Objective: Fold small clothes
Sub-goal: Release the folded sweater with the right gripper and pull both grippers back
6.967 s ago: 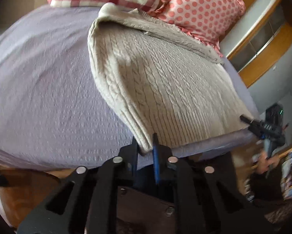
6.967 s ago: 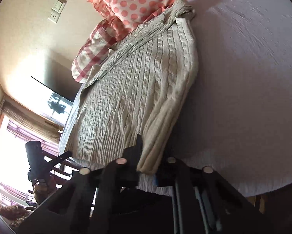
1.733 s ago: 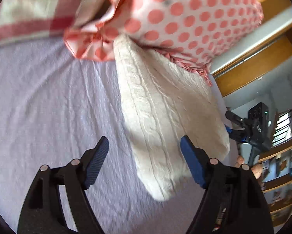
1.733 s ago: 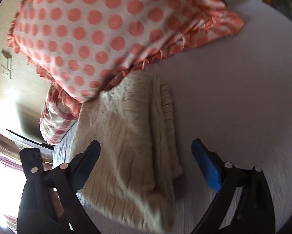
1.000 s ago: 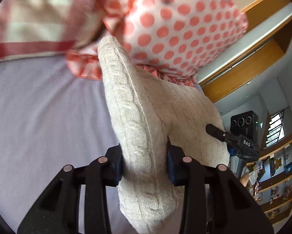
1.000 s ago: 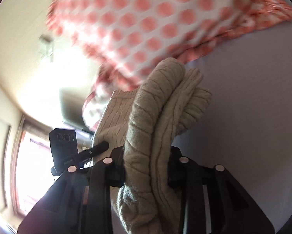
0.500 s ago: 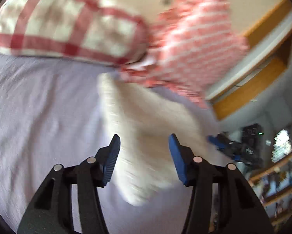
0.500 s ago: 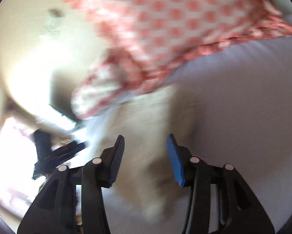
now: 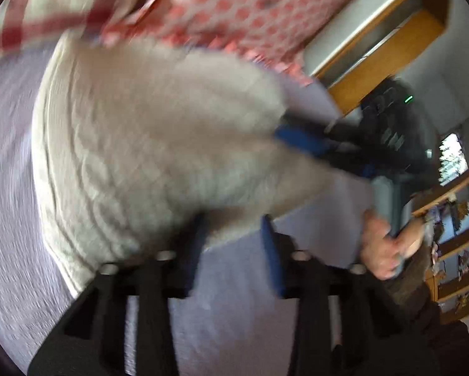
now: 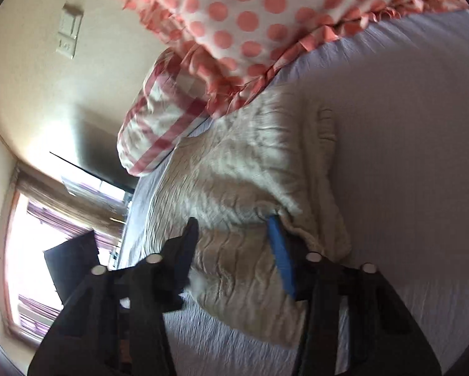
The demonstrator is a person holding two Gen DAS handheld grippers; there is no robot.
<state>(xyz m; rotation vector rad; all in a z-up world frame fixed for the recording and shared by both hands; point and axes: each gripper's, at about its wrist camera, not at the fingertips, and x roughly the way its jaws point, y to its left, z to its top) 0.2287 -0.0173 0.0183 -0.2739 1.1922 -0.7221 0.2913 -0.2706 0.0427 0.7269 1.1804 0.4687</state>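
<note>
Cream cable-knit sweater (image 10: 250,169) is lying folded on the lavender bed sheet (image 10: 406,144), its far end touching the polka-dot pillow (image 10: 250,15), its long axis running away from you. Your left hand-held gripper (image 9: 234,235) and right hand-held gripper (image 10: 234,235) are both closing over its near edge, knit between the jaws, pads not yet pinching.

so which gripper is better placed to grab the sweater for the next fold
Right, probably. The right gripper already has a thick fold of the sweater between its closing jaws. The left gripper, also closing, catches only the sweater's near edge in a blurred view.
</note>
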